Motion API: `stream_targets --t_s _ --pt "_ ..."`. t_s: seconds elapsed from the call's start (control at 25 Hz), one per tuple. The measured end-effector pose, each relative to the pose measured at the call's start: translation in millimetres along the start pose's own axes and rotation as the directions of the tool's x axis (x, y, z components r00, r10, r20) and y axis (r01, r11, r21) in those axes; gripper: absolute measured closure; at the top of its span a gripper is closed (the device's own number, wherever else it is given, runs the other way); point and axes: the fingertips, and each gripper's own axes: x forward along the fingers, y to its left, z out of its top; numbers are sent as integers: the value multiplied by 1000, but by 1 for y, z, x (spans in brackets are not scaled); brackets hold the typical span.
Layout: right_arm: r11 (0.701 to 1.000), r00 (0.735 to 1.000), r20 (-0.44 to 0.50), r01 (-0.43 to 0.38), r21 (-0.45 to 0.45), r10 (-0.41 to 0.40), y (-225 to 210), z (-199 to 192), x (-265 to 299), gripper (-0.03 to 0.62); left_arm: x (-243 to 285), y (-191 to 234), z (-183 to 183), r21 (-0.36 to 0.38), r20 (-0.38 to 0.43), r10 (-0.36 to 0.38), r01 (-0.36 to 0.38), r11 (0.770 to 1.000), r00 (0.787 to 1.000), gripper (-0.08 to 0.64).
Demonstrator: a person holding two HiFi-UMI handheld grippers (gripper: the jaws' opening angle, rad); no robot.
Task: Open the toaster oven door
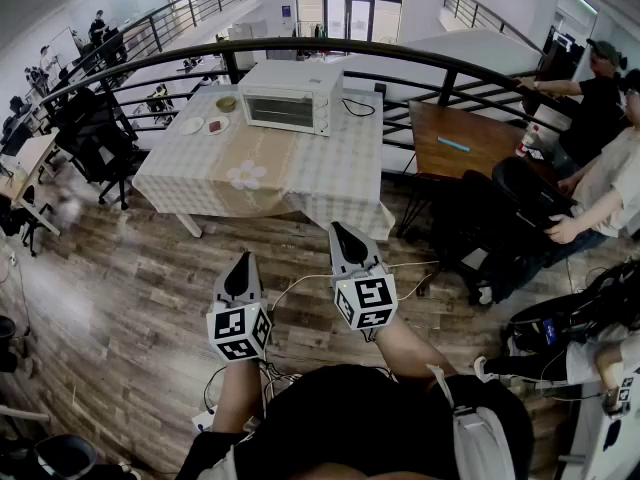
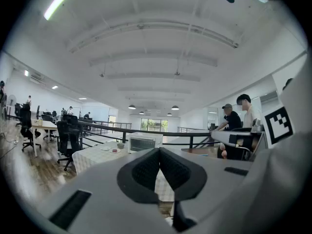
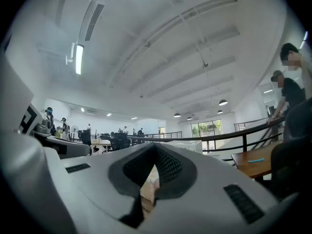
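Two claws show in the head view, the left claw (image 1: 241,273) and the right claw (image 1: 349,243), side by side above the wooden floor (image 1: 120,298). Both are well short of the cloth-covered surface (image 1: 300,178), at whose far edge the white toaster oven (image 1: 290,98) stands with its door closed, near a small bowl (image 1: 226,104). In the left gripper view that claw's jaws are pressed together with nothing between them and the toaster oven sits far ahead just above their tips, while in the right gripper view the right claw's jaws likewise meet at the tips, holding nothing.
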Motion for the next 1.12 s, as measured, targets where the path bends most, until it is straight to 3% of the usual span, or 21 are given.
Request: stream_targets --t_s 0.52,1.12 --pt "999 1000 -12 27 23 -27 7 -3 -2 589 -4 7 -1 -5 -3 -23 23 1000 1000 546" --pt "995 995 -18 96 15 -96 50 -14 4 589 -22 62 -15 -18 -13 -62 62 998 998 546"
